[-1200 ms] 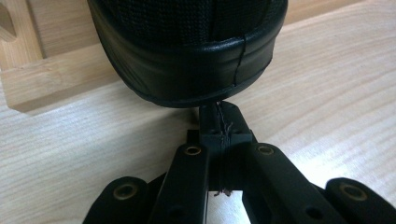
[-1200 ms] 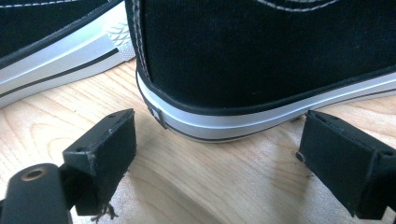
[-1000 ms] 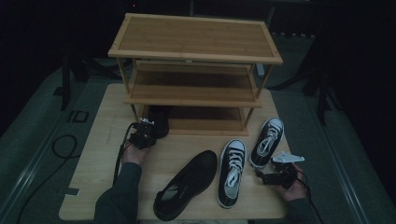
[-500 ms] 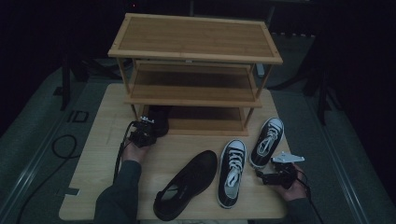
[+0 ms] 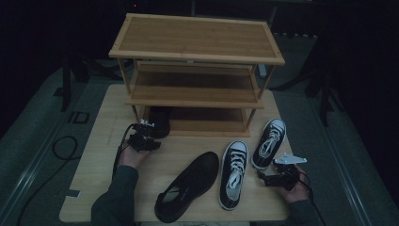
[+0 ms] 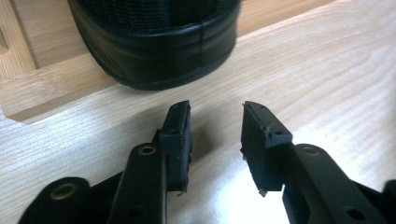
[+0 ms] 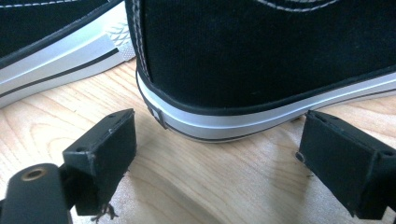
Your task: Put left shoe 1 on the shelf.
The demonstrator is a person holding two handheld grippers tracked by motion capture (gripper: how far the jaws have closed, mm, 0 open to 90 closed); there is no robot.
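Note:
A black shoe [image 5: 159, 121] rests on the bottom shelf of the wooden shoe rack [image 5: 197, 54], its heel [image 6: 159, 46] toward me. My left gripper [image 5: 147, 133] sits just behind that heel on the table. Its jaws [image 6: 215, 135] have just been opening, with nothing between them. A second black shoe [image 5: 188, 186] lies on the table's front middle. Beside it stand two black-and-white sneakers [image 5: 234, 173] [image 5: 269, 142]. My right gripper [image 5: 261, 177] is low at the front right. It stands wide open [image 7: 219, 140] close behind a sneaker's heel [image 7: 261, 60], without touching it.
The rack takes up the back half of the light wooden table [image 5: 101, 136]; its top and middle shelves hold nothing. A cable [image 5: 63, 146] loops over the grey floor at the left. Dark stands rise behind the table on both sides.
My left gripper has drawn back a little from the shoe on the bottom shelf. The right hand and the shoes on the table have not moved.

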